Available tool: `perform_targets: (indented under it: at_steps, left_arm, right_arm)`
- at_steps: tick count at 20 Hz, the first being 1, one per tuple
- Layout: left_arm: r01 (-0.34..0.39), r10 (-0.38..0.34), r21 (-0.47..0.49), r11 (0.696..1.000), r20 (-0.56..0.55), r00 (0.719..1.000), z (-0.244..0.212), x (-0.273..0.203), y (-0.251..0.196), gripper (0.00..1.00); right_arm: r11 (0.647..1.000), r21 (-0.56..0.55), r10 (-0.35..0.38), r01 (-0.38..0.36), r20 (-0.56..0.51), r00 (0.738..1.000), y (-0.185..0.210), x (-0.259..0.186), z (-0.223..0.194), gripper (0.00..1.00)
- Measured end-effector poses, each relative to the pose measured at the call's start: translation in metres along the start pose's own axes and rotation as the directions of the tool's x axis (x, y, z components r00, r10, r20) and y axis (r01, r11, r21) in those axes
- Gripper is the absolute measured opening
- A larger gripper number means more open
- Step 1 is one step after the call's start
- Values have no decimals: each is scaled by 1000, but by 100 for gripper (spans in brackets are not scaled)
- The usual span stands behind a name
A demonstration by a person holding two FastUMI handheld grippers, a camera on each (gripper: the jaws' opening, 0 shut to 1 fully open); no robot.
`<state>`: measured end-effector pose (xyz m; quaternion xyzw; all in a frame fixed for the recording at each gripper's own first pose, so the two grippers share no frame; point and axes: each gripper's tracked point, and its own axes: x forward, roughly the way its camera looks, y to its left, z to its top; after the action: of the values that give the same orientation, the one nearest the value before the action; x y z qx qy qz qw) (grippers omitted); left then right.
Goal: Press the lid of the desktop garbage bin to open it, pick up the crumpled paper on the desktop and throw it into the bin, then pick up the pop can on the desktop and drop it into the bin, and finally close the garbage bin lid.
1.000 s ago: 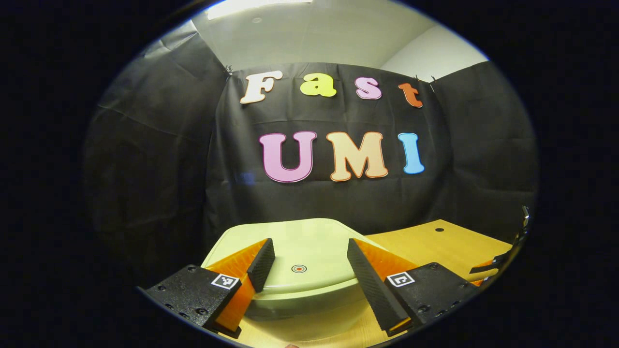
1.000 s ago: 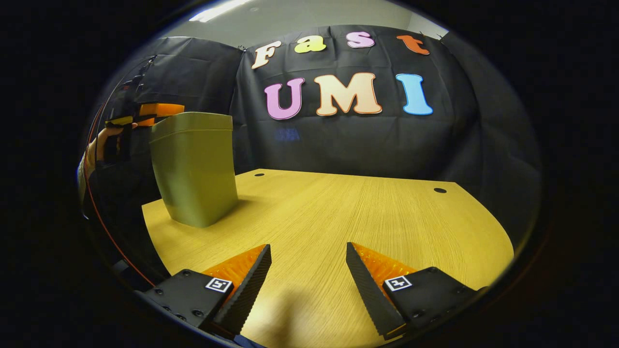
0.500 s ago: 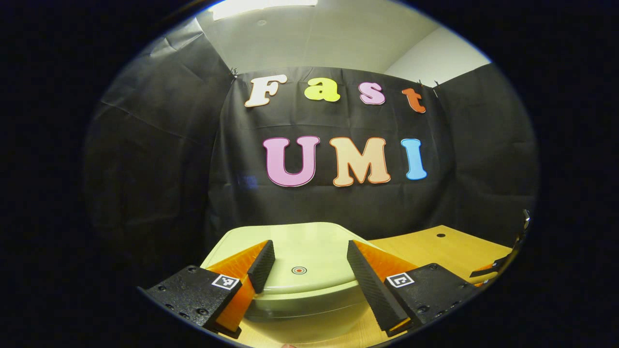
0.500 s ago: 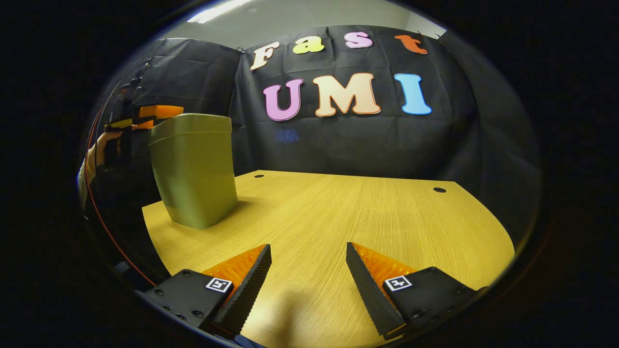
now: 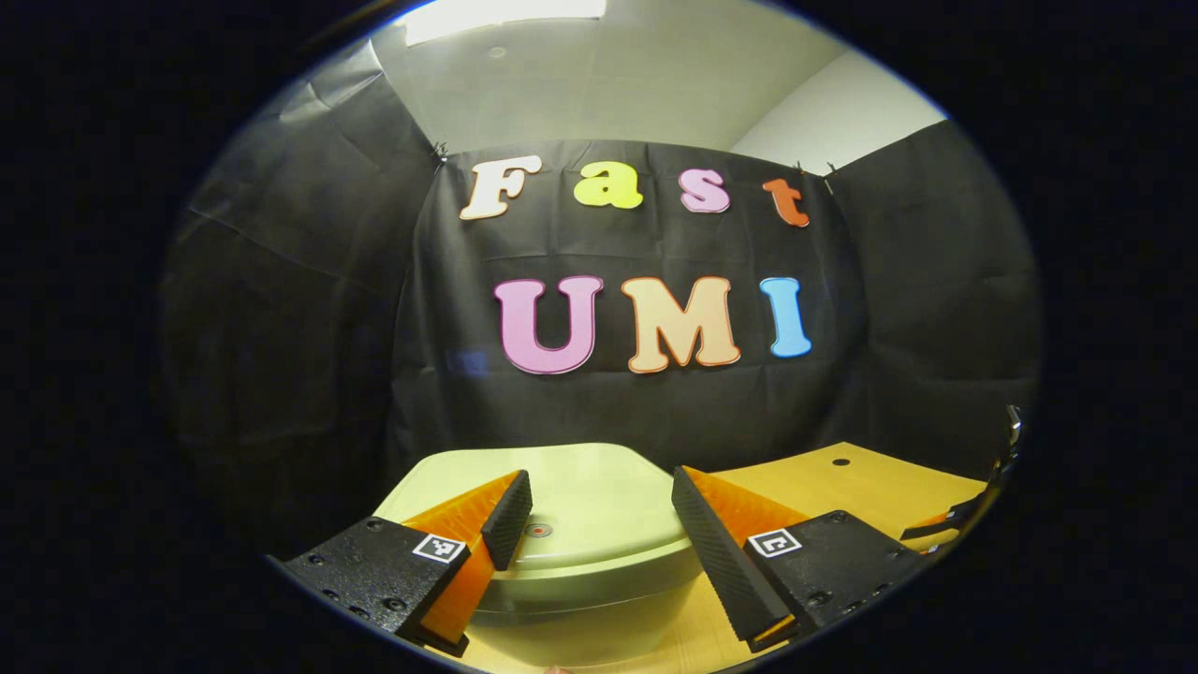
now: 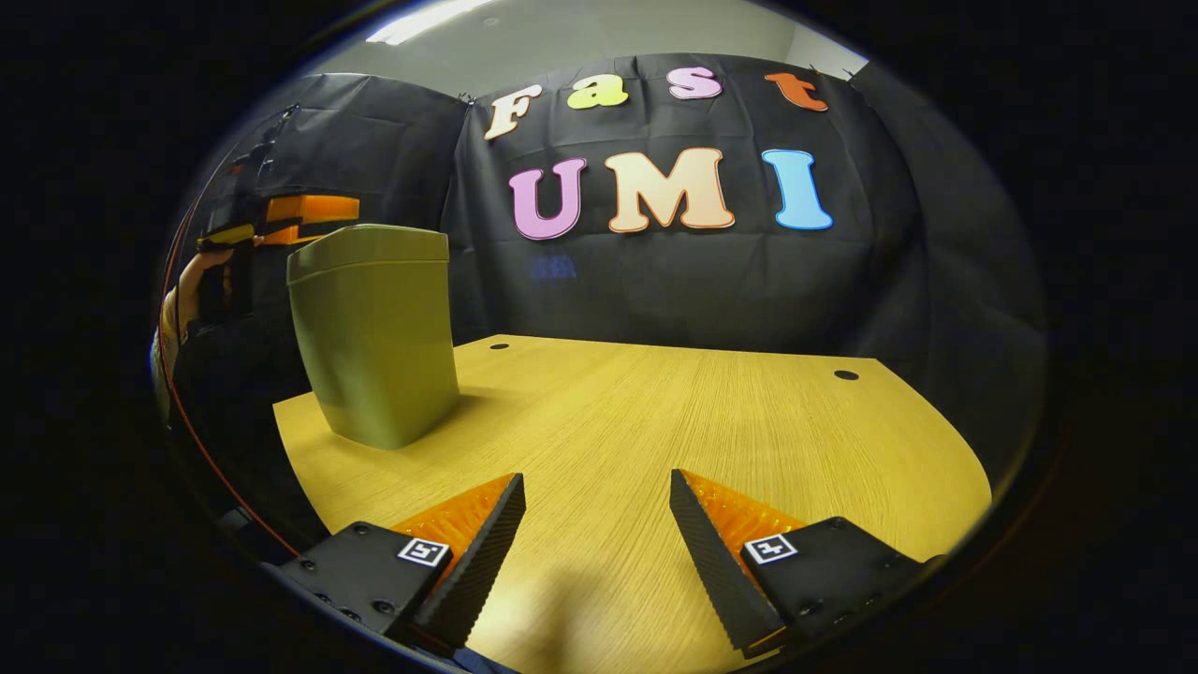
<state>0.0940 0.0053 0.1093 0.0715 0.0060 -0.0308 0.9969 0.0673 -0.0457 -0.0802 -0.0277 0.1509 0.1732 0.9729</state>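
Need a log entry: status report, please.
Left gripper open, above the bin lid. Right gripper open, over bare table. Lid shut. Nothing in the way.

A wooden surface (image 6: 655, 421) with pale yellow grain runs toward the black cloth wall (image 6: 655, 281) at the far side. Two small dark holes (one far left (image 6: 500, 345), one far right (image 6: 846, 374)) sit near its far edge. A ceiling light (image 5: 505, 7) glows overhead.
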Motion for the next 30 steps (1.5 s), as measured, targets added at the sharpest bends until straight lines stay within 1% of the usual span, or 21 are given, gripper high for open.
perform_targets:
  at_steps: [4, 6, 8, 10, 13, 17, 21, 26, 29, 30]
  left_arm:
    - [121, -121, -11, 993, 17, 993, 2, 0, -56, 94]
    - [187, -186, -9, 982, 25, 982, -1, -3, -87, 93]
    - [244, -244, -4, 970, 21, 970, -12, -7, -116, 93]
    - [278, -278, -8, 961, 7, 961, -27, -8, -136, 93]
    - [317, -317, -70, 946, -1, 948, -50, -7, -166, 93]
    - [302, -304, -87, 949, -3, 953, -77, -8, -175, 93]
    - [287, -292, -113, 951, -36, 956, -108, -9, -174, 93]
    - [246, -252, -113, 963, -48, 967, -126, -15, -160, 93]
    - [247, -254, -108, 963, -57, 965, -136, -18, -159, 92]
    - [249, -257, -108, 962, -64, 964, -140, -20, -160, 92]
  right_arm:
    - [1000, 10, 2, -2, 10, 1000, 0, -3, 2, 98]
    - [1000, 17, 5, -5, 7, 1000, -2, -1, 3, 98]
    - [1000, 12, 5, -5, 10, 1000, -3, -3, 8, 98]
    - [1000, -4, 0, 0, 31, 1000, -4, -7, 13, 98]
    - [1000, 6, 8, -8, 50, 999, -3, -8, 16, 98]
    - [1000, 8, 4, -5, 56, 998, -3, -11, 12, 98]
    - [1000, 17, 2, -3, 66, 998, -1, -12, 12, 98]
    - [1000, 9, -9, 8, 94, 996, 3, -18, 20, 98]
    - [1000, 4, -7, 7, 101, 995, 8, -21, 21, 99]
    - [1000, 2, -3, 3, 103, 995, 11, -22, 23, 98]
